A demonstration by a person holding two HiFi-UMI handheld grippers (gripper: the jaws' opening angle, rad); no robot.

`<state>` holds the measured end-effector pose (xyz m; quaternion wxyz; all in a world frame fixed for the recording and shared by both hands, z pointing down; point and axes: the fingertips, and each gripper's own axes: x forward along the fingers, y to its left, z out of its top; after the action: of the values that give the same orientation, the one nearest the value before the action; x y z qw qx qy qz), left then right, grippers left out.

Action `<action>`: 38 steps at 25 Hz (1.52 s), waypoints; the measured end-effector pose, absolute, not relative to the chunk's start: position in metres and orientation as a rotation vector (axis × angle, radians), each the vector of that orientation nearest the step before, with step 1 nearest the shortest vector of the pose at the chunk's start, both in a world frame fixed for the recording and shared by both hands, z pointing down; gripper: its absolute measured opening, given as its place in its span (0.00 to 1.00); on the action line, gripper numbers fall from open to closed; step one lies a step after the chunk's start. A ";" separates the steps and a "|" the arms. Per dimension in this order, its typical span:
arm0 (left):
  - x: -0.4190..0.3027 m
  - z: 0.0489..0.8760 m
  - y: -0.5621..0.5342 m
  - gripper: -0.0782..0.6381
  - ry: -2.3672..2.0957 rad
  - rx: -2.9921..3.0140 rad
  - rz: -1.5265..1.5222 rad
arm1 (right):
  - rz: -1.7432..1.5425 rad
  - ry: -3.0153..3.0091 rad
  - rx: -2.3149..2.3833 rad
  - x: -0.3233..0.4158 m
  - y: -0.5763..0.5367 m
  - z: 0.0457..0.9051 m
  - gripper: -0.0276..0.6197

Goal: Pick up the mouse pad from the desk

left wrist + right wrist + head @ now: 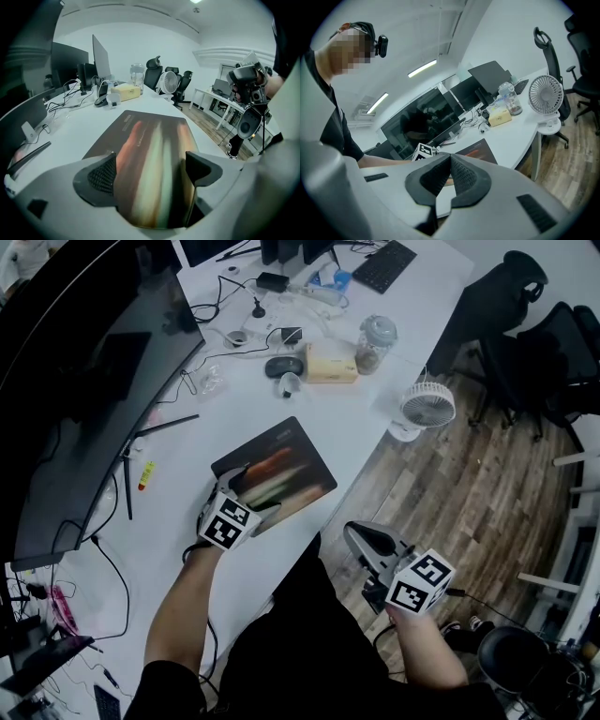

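Observation:
The mouse pad [277,474], dark with red, green and orange streaks, lies flat near the front edge of the white desk [366,418]. My left gripper [246,487] is at its near left end, pointing down at it. In the left gripper view the mouse pad [150,150] fills the gap between the wide-apart jaws of the left gripper [150,171], and its near right edge curls up beside the right jaw. The pads do not visibly press on it. My right gripper [364,540] hangs off the desk over the wooden floor, shut and empty. The right gripper view shows the mouse pad [477,149] beyond its own closed jaws [450,176].
A large curved monitor [84,381] stands along the desk's left. Behind the pad are a computer mouse [283,366], a tissue box [328,362], a jar [375,341], cables and a keyboard [384,265]. A small fan [427,409] sits at the desk's right edge, with office chairs [525,334] beyond.

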<state>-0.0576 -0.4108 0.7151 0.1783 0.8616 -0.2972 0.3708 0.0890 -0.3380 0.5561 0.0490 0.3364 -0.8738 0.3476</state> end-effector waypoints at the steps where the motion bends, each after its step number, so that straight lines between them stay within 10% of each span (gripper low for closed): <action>1: -0.057 0.715 -0.411 0.78 -0.831 2.440 1.048 | 1.059 -2.663 1.024 0.089 -0.338 0.556 0.05; 11: -0.042 0.724 -0.387 0.93 -0.668 2.408 1.250 | 1.048 -2.666 1.025 0.089 -0.340 0.552 0.05; 38: -0.044 0.717 -0.401 0.84 -0.876 2.423 1.090 | 1.078 -2.662 1.035 0.084 -0.326 0.555 0.05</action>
<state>-0.0444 -0.4014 0.7175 0.1713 0.8533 -0.3087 0.3838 0.0845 -0.3265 0.5547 0.0443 0.3387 -0.8712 0.3528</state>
